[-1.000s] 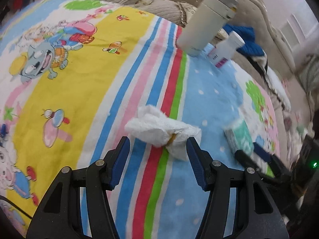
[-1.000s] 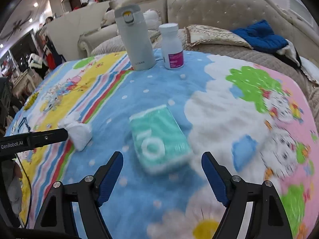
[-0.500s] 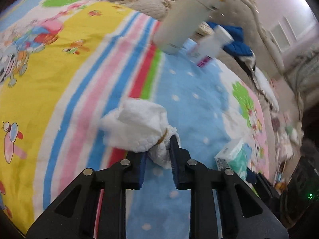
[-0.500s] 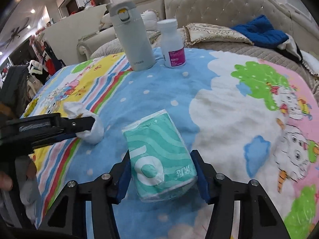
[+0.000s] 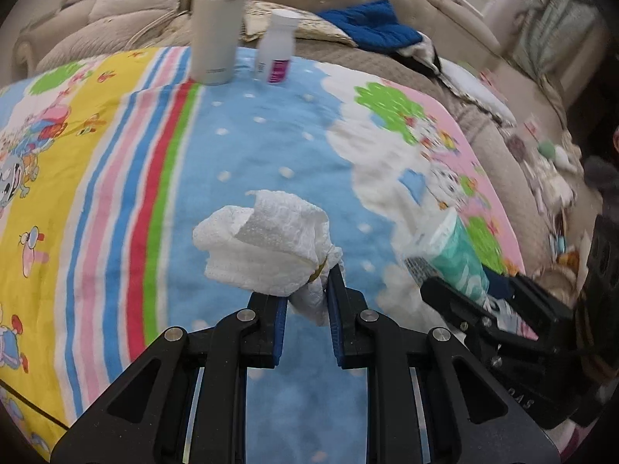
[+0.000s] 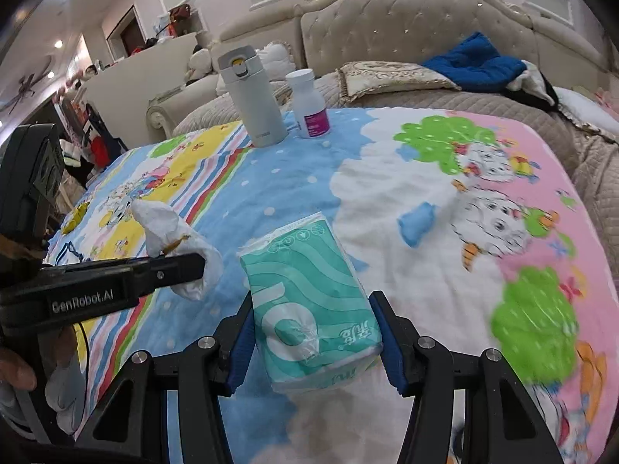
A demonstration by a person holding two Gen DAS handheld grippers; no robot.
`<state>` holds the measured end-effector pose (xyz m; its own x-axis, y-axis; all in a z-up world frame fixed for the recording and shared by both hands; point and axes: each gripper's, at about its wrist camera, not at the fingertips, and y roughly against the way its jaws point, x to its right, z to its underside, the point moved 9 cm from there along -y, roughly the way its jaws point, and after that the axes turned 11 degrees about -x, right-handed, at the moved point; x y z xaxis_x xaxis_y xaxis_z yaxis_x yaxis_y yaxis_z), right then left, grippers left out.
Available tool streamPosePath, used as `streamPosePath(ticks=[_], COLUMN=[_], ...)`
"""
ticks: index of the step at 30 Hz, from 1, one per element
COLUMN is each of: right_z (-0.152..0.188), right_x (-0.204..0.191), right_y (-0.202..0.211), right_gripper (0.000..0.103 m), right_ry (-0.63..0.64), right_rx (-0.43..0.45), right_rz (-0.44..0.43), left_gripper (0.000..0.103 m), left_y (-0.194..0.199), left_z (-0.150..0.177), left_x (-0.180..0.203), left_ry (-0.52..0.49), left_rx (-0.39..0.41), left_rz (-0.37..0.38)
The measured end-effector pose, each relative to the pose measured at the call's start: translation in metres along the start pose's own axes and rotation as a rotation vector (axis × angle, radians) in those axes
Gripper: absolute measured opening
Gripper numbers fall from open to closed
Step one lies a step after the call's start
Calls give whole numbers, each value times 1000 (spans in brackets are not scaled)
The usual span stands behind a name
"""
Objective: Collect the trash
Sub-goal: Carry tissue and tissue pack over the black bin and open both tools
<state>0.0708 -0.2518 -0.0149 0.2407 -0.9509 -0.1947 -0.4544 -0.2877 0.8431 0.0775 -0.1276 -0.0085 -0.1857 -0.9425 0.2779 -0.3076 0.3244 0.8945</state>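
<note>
Left tool (image 5: 306,311): I have it pinching the lower tail of the crumpled tissue (image 5: 271,249), blue pads pressed onto the paper from both sides.
Crumpled tissue: white wad, raised off the cartoon blanket (image 5: 240,143), most of its bulk sticking out beyond the pads; from the right wrist view it shows at (image 6: 174,245), left of the pack.
Right tool (image 6: 315,342): I see it gripping the tissue pack (image 6: 309,305) by its two long sides, pads touching the wrapper.
Tissue pack: teal and white, lifted clear of the blanket and tilted, its far end higher; in the left wrist view it sits at (image 5: 450,253).
Far edge of blanket: a grey flask (image 6: 253,96) standing upright, a white bottle with a magenta label (image 6: 309,104) just beside it.
Behind: beige sofa (image 6: 406,38) with a blue cloth (image 6: 476,63) on it.
</note>
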Motion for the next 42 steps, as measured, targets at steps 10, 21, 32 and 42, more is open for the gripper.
streamPosePath(ticks=[10,21,32,42], right_z=[37,60,91,128], right_x=[27,46,93,158], right_y=[29,56,88,127], right_gripper=[54,54,54,54], right_ry=[-75,-127,-210,-315], right_rx=[6,36,55,80], right_rz=[41,70,128,203], left_gripper=[17,17,17,17], left_y=[2,6,-7,-23], left_z=[29,44,58,73], left_x=[40,78,150,229], left_ry=[-86,-155,-259,-363], left_rx=[0,8,-15,-51], left_rz=[-6,4,60,134])
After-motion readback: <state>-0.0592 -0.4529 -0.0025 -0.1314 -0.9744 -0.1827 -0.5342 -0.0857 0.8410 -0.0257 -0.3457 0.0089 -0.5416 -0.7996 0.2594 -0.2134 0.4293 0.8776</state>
